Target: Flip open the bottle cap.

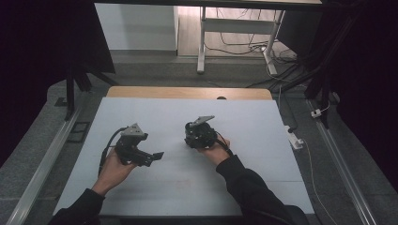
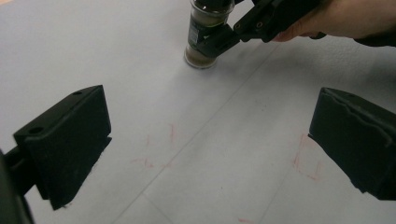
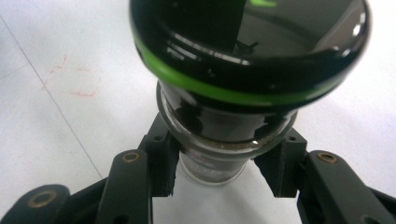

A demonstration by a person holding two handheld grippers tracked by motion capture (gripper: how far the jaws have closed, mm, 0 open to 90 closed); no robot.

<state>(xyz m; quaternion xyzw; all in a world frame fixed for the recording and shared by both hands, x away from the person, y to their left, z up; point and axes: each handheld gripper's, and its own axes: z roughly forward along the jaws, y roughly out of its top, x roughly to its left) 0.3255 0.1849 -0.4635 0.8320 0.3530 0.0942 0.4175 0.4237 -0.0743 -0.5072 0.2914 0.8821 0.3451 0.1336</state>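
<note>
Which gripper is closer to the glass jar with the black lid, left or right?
Right. The right gripper has its jaws closed on the jar, which stands upright on the table. The left gripper is apart from it, jaws open, with bare table between.

Cut off and hidden
The jar point(image 2: 205, 32) loses its lid at the left gripper view's top edge; its label is unreadable.

The jar point(image 2: 205, 35) stands on the table point(image 1: 263, 140), right of centre.
</note>
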